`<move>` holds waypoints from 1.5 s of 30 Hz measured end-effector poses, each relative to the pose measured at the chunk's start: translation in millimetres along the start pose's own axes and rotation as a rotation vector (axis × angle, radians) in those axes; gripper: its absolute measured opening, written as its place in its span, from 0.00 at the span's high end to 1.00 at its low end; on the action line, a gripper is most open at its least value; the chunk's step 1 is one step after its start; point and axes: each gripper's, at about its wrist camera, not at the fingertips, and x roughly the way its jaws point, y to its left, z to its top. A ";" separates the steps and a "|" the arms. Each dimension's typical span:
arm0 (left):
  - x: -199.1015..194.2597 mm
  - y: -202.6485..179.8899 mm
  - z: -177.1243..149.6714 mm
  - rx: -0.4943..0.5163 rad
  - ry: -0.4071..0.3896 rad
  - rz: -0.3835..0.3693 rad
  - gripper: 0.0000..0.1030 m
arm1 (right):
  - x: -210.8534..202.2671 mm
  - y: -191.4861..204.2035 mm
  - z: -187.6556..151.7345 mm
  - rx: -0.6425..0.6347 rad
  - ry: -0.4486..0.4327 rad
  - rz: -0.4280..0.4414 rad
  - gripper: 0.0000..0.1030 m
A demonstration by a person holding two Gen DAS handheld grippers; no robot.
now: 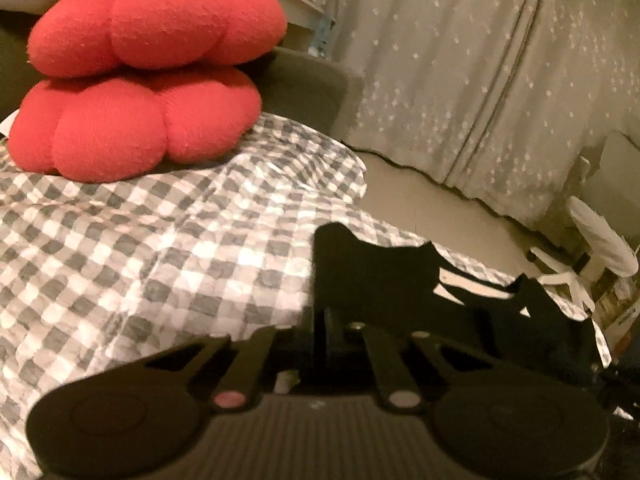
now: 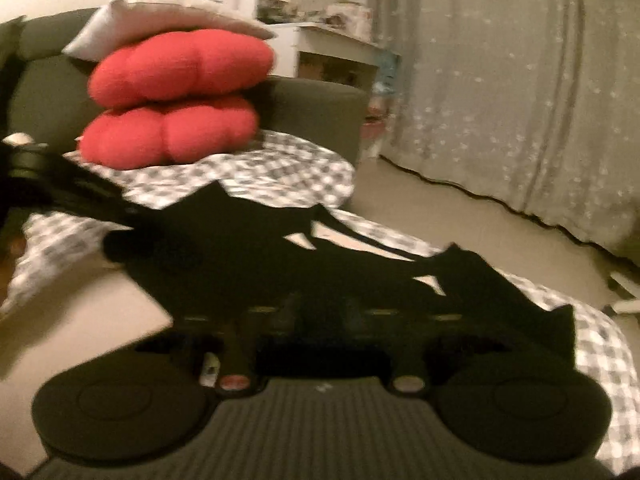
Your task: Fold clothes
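A black garment with thin straps (image 1: 380, 280) hangs over the grey-and-white checked sheet (image 1: 140, 240). My left gripper (image 1: 328, 316) is shut on its near edge, fingers pressed together and half hidden in the dark cloth. In the right wrist view the same black garment (image 2: 248, 248) is stretched out and lifted off the checked sheet (image 2: 280, 168). My right gripper (image 2: 320, 308) is shut on its lower edge, fingertips lost in the black fabric. The left gripper's dark body (image 2: 60, 180) reaches in from the left and meets the garment's far corner.
Two red puffy cushions (image 1: 140, 80) are stacked at the head of the bed with a white pillow (image 2: 160, 16) on top, against a dark headboard (image 2: 316, 108). A star-patterned curtain (image 1: 480, 80) hangs beyond bare floor (image 1: 420, 200). A white chair (image 1: 592, 248) stands at the right.
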 end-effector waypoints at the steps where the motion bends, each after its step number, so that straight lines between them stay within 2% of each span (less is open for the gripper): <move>1: -0.7 1.6 0.4 -0.008 -0.004 0.002 0.96 | -3.6 -7.7 1.7 0.043 -0.021 -0.003 0.98; 5: -1.4 7.3 1.2 -0.040 -0.010 0.011 0.96 | -27.4 -43.5 11.0 0.212 -0.120 -0.023 0.99; 8: -1.0 8.9 0.9 -0.045 -0.008 0.013 0.96 | -41.4 -70.0 12.5 0.310 -0.143 -0.018 0.99; 10: -0.7 9.0 0.3 -0.041 -0.006 0.015 0.96 | -45.9 -80.5 9.6 0.338 -0.128 0.008 0.94; 11: -0.3 8.9 -0.1 -0.039 -0.004 0.017 0.96 | -47.1 -81.1 7.5 0.334 -0.118 0.019 0.86; 13: 0.5 8.1 -0.8 -0.033 -0.001 0.023 0.96 | -47.0 -74.7 4.9 0.288 -0.097 0.021 0.81; 14: 1.0 7.3 -1.1 -0.030 0.001 0.026 0.96 | -47.0 -68.5 4.2 0.254 -0.091 0.021 0.71; 15: 1.2 6.5 -1.5 -0.027 0.003 0.030 0.96 | -47.0 -62.4 3.4 0.221 -0.086 0.022 0.53; 17: 1.5 5.3 -2.6 -0.019 0.007 0.035 0.96 | -46.2 -50.2 2.3 0.156 -0.075 0.025 0.44; 28: 4.8 7.8 -4.7 -0.005 0.018 0.044 0.96 | -9.8 21.7 -5.6 -0.182 0.006 0.086 0.44; 29: 4.9 8.0 -5.0 -0.003 0.019 0.044 0.96 | -6.5 25.0 -7.0 -0.198 0.011 0.079 0.44; 31: 5.1 8.0 -5.0 0.000 0.019 0.044 0.96 | -0.4 25.4 -9.7 -0.206 0.017 0.041 0.52; 34: 4.8 7.9 -5.2 0.006 0.016 0.057 0.96 | 3.2 18.5 -11.3 -0.176 0.011 0.006 0.77; 35: 5.1 7.9 -5.1 0.015 0.013 0.077 0.96 | 0.7 11.5 -9.4 -0.142 0.000 -0.002 0.93; 38: 6.6 9.6 -5.6 0.039 0.012 0.148 1.00 | -9.6 -9.7 -2.0 -0.045 -0.035 -0.049 0.99; 42: 6.0 24.8 -4.5 -0.035 0.029 0.111 1.00 | -30.2 -45.3 1.9 0.084 -0.071 -0.091 0.99; 45: 2.8 28.3 -2.7 -0.068 0.031 0.093 1.00 | -43.3 -64.8 -1.1 0.136 -0.073 -0.121 0.99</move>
